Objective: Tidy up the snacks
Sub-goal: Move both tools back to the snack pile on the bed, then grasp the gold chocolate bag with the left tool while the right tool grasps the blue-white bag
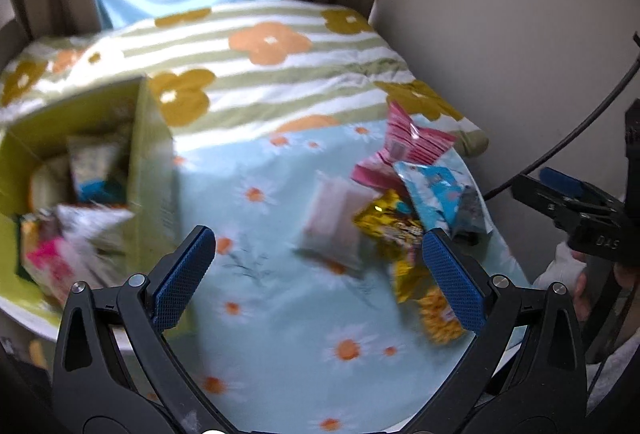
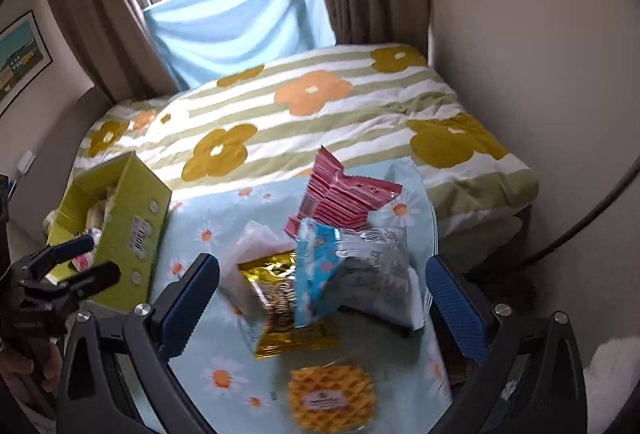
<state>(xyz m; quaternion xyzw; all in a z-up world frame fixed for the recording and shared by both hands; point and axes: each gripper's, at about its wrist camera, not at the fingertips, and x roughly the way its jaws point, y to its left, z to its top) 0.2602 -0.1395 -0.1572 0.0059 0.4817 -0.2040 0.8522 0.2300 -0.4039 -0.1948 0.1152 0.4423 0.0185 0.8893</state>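
On the daisy-print table (image 2: 400, 362), a loose heap of snacks: pink wafer pack (image 2: 340, 193), blue-and-clear bag (image 2: 352, 266), gold packet (image 2: 284, 298), waffle (image 2: 333, 400), white pouch (image 2: 250, 254). At left, yellow-green box (image 2: 132, 230) already partly filled. Left hand-held gripper (image 1: 316, 274) spread wide, holding nothing; right hand-held gripper (image 2: 320, 302) likewise apart, straddling the heap. Roughly midway, by the look of it; five packs yet unboxed.

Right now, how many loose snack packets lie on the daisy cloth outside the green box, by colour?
Pink packet: 1
Blue and clear packet: 1
Gold packet: 1
White packet: 1
Yellow waffle packet: 1
Total: 5
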